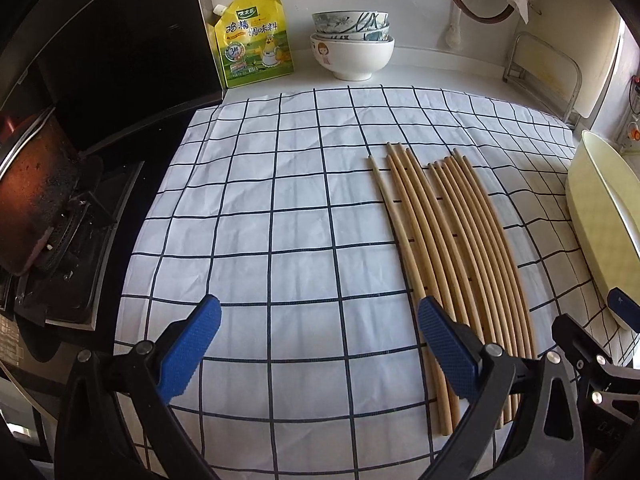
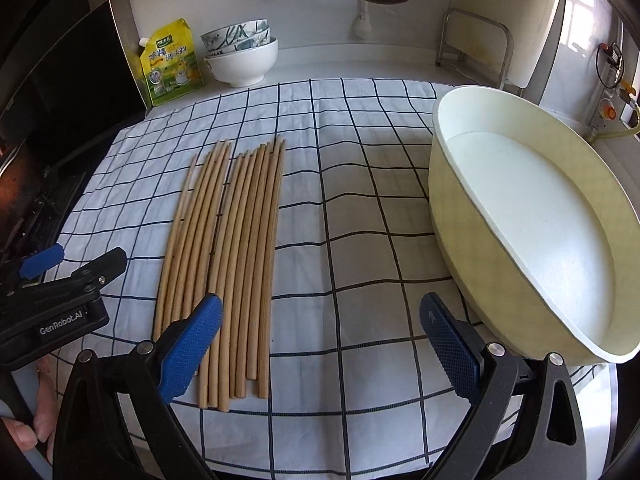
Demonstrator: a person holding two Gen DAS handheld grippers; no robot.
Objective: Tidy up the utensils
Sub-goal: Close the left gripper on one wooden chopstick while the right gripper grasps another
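Observation:
Several wooden chopsticks (image 1: pixel 452 248) lie side by side on a white checked cloth (image 1: pixel 280 220); they also show in the right wrist view (image 2: pixel 232 256). A cream oval tub (image 2: pixel 532 216), empty, stands on the cloth to their right, and its edge shows in the left wrist view (image 1: pixel 600 224). My left gripper (image 1: pixel 320 344) is open and empty, hovering over the cloth with its right finger above the chopsticks' near ends. My right gripper (image 2: pixel 320 344) is open and empty, its left finger over the chopsticks' near ends, its right finger by the tub.
Stacked bowls (image 1: pixel 352 44) and a yellow seasoning pouch (image 1: pixel 252 40) stand at the back wall. A stove with a dark pot (image 1: pixel 36 200) is left of the cloth. A metal rack (image 2: pixel 476 48) stands at the back right.

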